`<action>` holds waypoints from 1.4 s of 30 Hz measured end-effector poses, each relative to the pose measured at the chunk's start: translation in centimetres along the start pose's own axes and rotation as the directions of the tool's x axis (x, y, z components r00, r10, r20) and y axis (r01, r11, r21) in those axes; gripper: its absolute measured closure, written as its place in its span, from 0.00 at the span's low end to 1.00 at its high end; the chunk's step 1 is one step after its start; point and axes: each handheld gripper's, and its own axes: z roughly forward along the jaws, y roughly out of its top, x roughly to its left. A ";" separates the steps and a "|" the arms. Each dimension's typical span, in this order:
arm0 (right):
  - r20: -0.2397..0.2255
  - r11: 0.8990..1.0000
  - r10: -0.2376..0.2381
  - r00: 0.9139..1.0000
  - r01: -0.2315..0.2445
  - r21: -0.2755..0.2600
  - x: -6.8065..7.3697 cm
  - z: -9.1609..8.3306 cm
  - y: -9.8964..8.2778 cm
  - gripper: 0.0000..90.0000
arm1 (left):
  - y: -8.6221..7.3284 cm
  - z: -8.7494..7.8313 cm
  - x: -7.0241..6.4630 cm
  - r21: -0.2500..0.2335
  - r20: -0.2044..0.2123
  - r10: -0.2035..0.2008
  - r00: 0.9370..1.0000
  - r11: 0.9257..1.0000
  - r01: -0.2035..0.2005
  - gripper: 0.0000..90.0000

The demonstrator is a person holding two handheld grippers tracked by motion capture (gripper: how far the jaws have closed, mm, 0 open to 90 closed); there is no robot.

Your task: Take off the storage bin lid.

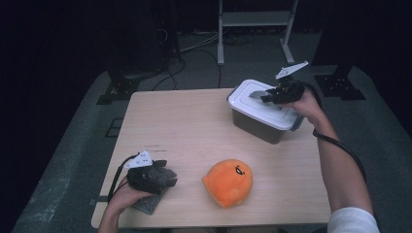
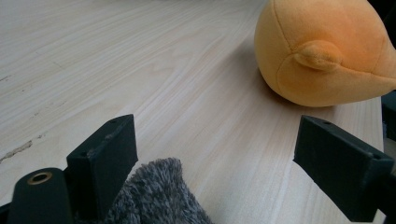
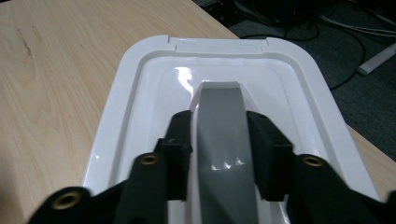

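A dark bin with a white lid stands at the table's far right. My right gripper reaches over it, and in the right gripper view its jaws press on both sides of the lid's grey handle. An orange plush toy lies near the front edge and also shows in the left gripper view. My left gripper rests at the front left, its jaws wide open towards the plush. A grey fuzzy cloth lies under it, by the left jaw.
The wooden table stands on a grey floor mat. Behind it are a white metal frame, loose cables and black stand bases at both far corners.
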 end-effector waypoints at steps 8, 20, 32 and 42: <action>-0.034 1.000 -0.008 0.999 0.008 -0.008 0.0 0.0 -0.1 0.73 | -0.1 0.0 0.0 0.005 0.001 -0.001 1.000 1.000 0.001 0.14; -0.091 0.999 -0.041 0.995 0.040 -0.007 1.2 0.1 0.1 0.73 | 0.0 0.0 -0.1 0.001 0.003 0.004 1.000 1.000 -0.004 0.14; -0.155 0.997 -0.074 0.985 0.073 -0.012 2.6 0.7 0.6 0.73 | 0.0 -0.2 0.0 0.002 0.000 0.001 1.000 1.000 -0.001 0.13; -0.215 0.990 -0.143 0.966 0.143 -0.012 4.8 1.4 1.4 0.73 | -0.1 -0.2 0.0 0.002 0.000 0.003 1.000 1.000 -0.003 0.13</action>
